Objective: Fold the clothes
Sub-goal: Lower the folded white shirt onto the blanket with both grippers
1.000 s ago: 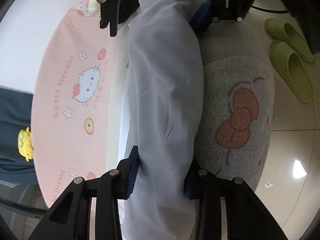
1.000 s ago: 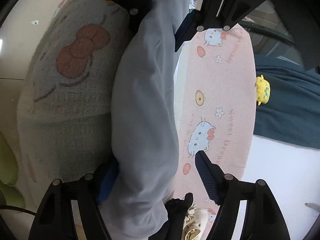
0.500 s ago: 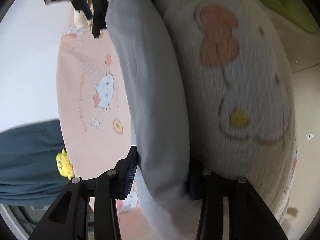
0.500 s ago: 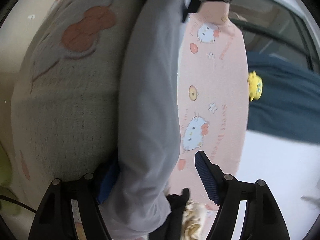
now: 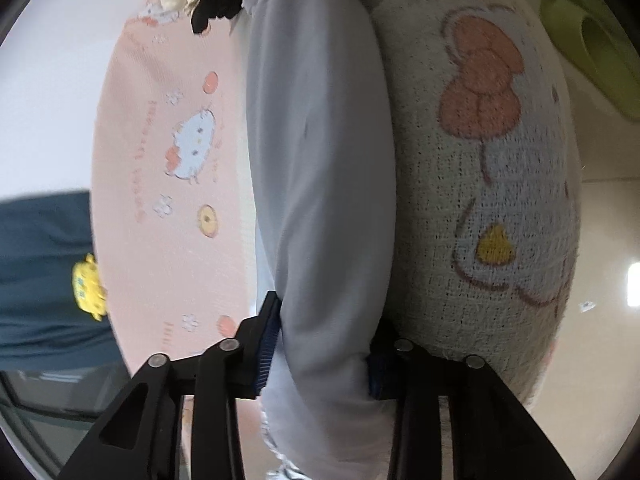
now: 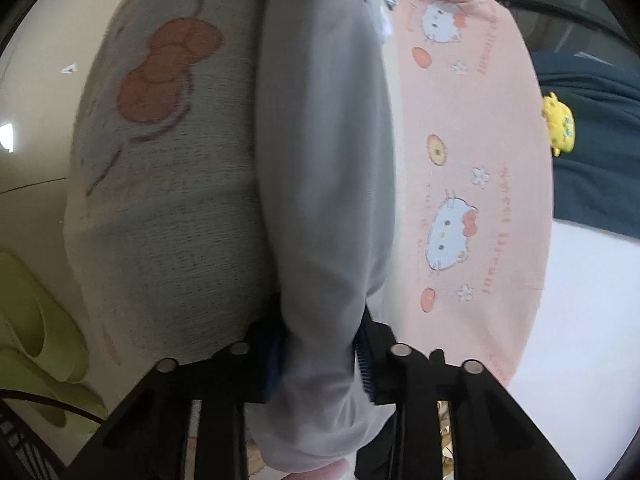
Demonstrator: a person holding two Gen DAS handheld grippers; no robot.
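A light grey garment is gathered into a long roll and stretched between both grippers. In the left wrist view my left gripper is closing, with its blue pads pressing on one end of the roll. In the right wrist view my right gripper is also closing, pinching the other end of the grey garment. The far end of the roll runs up to the other gripper's black fingers at the top edge of each view.
Under the roll lie a pink cat-print cloth and a white knitted cloth with an orange bow. A dark teal garment with a yellow figure lies beyond. Green slippers sit on the floor.
The right jaws, wide a second ago, have closed onto the grey roll. The left jaws tightened on it. The left view has swung, bringing the bow cloth fuller into frame.
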